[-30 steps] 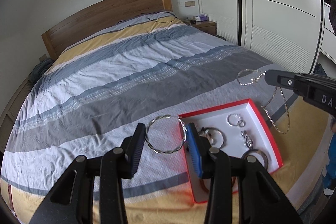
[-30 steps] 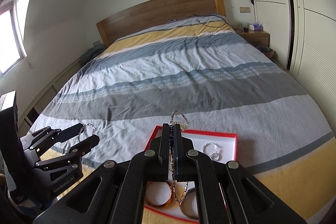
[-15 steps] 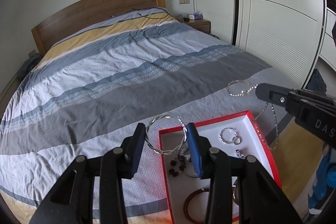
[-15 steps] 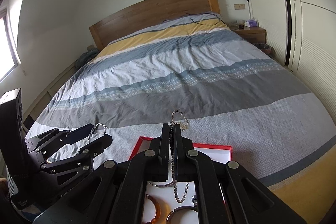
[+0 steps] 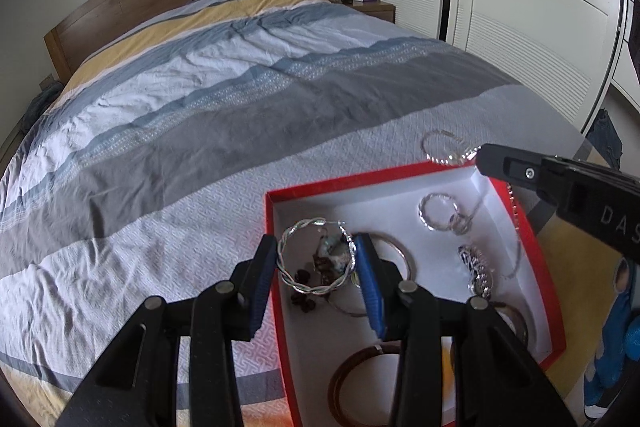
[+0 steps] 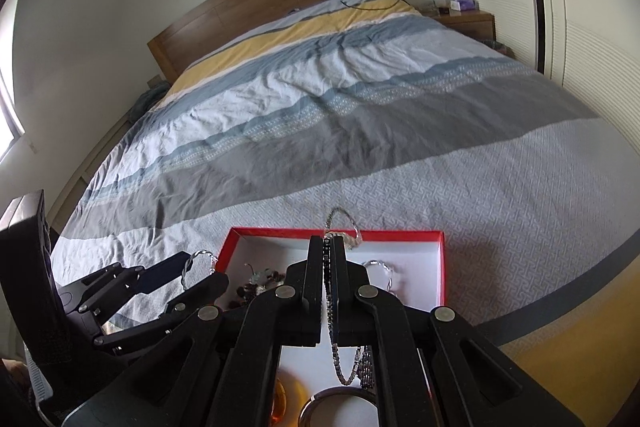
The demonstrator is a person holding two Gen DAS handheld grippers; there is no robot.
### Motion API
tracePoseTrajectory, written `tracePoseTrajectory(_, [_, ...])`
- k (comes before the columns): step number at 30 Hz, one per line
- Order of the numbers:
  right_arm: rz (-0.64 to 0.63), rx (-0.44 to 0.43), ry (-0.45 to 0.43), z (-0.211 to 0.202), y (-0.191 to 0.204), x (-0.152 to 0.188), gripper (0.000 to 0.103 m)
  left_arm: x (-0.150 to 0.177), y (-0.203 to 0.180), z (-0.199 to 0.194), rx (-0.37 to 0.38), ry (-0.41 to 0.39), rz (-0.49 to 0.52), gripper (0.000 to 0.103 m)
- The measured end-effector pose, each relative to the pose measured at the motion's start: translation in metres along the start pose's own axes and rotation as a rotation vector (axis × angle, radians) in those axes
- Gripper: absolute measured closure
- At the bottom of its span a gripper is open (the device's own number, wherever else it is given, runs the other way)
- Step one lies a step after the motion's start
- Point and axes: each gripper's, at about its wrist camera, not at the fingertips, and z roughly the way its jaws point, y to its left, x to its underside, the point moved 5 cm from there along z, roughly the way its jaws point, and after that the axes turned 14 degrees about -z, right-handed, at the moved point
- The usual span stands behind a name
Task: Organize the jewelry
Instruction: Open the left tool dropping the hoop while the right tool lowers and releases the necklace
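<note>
- Over the red box (image 5: pixel 520 227), at the near right part of the bed (image 5: pixel 240 107), both tongs carry jewelry
- Left tongs (image 5: pixel 316 267): spread to the width of a twisted silver hoop (image 5: pixel 316 261), which spans the gap between the two blue pads (image 5: pixel 370 283); the hoop appears braced between them, though real contact cannot be confirmed
- Hoop position: above the far left corner of the box interior, its plane facing the camera, its width running from pad to pad
- Right tongs (image 6: pixel 329 251): closed down on a silver chain (image 6: pixel 340 359); a loop of chain stands out beyond the tips, and the rest hangs back toward the near end of the box
- Key relation: each piece sits directly over the white box floor, so the coming move is judged to be a short descent and release; the left tongs are nearer the far left corner, the right tongs nearer the far right wall
- Count in the box, left wrist view: one pair of linked silver rings (image 5: pixel 442 215), one dark bead cluster (image 5: pixel 308 279), one plain silver bangle (image 5: pixel 400 255), one brown bangle (image 5: pixel 356 379), one chunky silver link piece (image 5: pixel 476 267); further items at the near right corner are partly hidden
- Count held: one hoop, one chain
- Risk, as a judgement: the chain may snag on the box wall during release
</note>
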Motion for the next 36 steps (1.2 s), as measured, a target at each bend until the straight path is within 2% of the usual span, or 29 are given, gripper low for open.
tracePoseTrajectory(16, [0.046, -0.004, 0.108, 0.031, 0.002, 0.048, 0.099, 0.027, 0.005, 0.026, -0.013, 0.066, 0.0, 0.065])
tracePoseTrajectory(27, [0.055, 0.027, 0.136, 0.028, -0.006, 0.068, 0.096, 0.034, -0.001, 0.026, 0.014, 0.062, 0.001, 0.065])
tracePoseTrajectory(32, [0.05, 0.043, 0.145, 0.023, -0.008, 0.073, 0.078, 0.04, -0.001, 0.029, 0.024, 0.089, -0.014, 0.065])
tracePoseTrajectory(36, [0.048, 0.053, 0.148, 0.016, -0.008, 0.076, 0.075, 0.042, -0.001, 0.025, 0.027, 0.091, -0.02, 0.065])
